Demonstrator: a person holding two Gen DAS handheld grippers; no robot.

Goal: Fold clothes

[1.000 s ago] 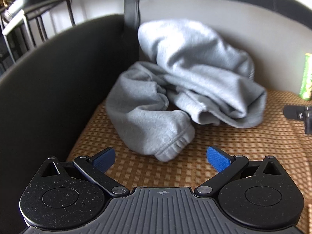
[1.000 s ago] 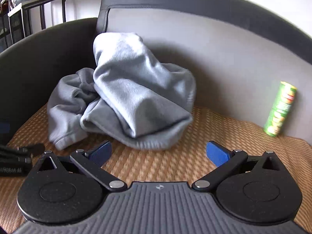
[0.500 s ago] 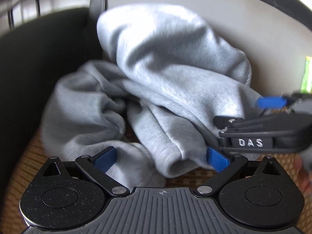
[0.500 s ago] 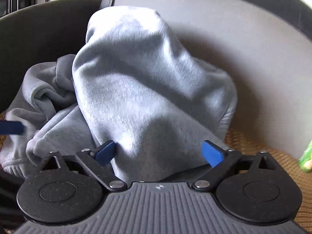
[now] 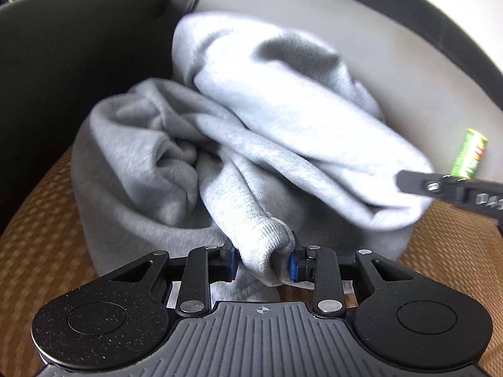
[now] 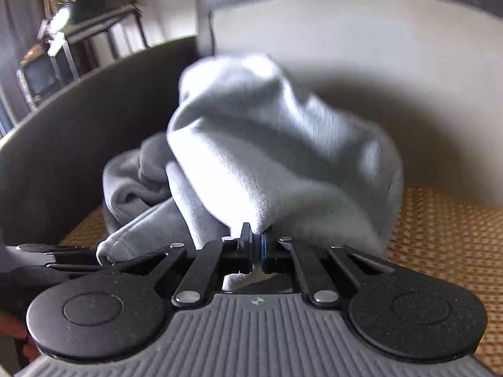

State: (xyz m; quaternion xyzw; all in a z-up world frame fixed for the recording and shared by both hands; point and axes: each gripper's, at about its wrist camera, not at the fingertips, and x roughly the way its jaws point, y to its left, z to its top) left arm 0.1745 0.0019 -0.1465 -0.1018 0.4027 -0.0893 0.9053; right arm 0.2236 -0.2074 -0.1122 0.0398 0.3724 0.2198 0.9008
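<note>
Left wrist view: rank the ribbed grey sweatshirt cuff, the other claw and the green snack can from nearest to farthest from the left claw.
1. Ribbed grey sweatshirt cuff: clamped in the left claw.
2. Right claw: right edge, at the sweatshirt's hem.
3. Green snack can: far right, against the backrest.

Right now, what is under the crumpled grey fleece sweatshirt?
The grey fleece sweatshirt lies on a woven brown seat mat, seen around its edges. The left gripper and the right gripper each pinch a hem. Anything beneath the pile's middle is covered.
</note>
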